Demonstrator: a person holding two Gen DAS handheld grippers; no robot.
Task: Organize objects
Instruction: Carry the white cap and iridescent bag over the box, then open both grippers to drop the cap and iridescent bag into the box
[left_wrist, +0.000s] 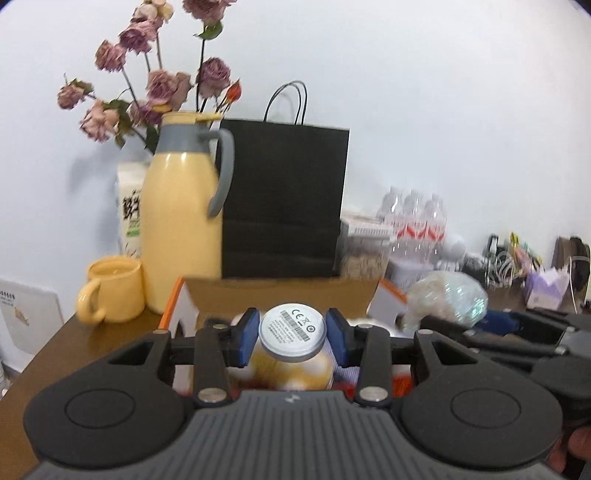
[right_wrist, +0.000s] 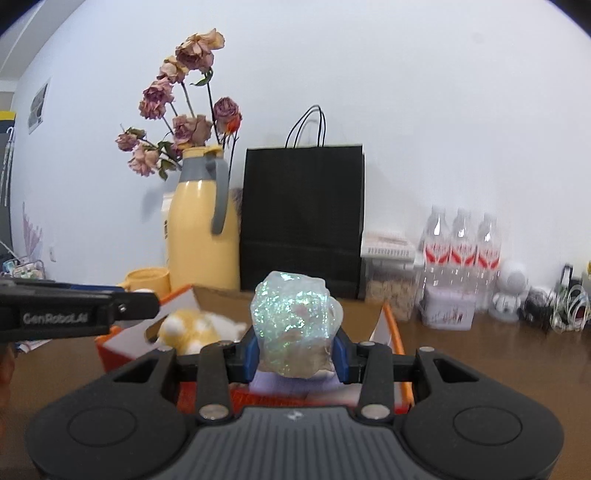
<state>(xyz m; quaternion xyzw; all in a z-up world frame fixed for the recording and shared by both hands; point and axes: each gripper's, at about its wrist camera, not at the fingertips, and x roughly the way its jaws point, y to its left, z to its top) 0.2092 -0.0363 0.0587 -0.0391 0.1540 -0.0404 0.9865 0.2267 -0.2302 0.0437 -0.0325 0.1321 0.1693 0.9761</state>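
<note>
Toy (left_wrist: 291, 363), yellow and white with a round grey labelled base facing the camera, sits clamped between the blue pads (left_wrist: 246, 336) of the left gripper (left_wrist: 291, 338), held above the open box (left_wrist: 280, 295) whose cardboard flap shows at 12 o'clock from it. Wrapped in iridescent film, a bundle (right_wrist: 295, 328) is pinched between the blue pads (right_wrist: 251, 352) of the right gripper (right_wrist: 295, 354), also raised over the box (right_wrist: 393, 332), with its orange edge at 3 o'clock from the bundle. In the right wrist view the toy (right_wrist: 192, 330) appears at 9 o'clock from the bundle, under the black finger of the left gripper (right_wrist: 147, 304); in the left wrist view the bundle (left_wrist: 447, 299) lies at 2 o'clock from the toy, just above the right gripper (left_wrist: 498, 321). Behind the box a black paper bag (left_wrist: 284, 199) stands upright at 12 o'clock, with a yellow jug (left_wrist: 181, 221) touching its left side at 10 o'clock, dried roses (left_wrist: 155, 85) rising behind the jug. A yellow mug (left_wrist: 114, 290) rests on the brown table (left_wrist: 74, 343) at 9 o'clock, just beside the jug. At 2 o'clock from the bag, three clear bottles (right_wrist: 461, 243) with red labels line the white wall, near a small white figure (right_wrist: 511, 291) and a tangle of cables, too blurred to sort out.
</note>
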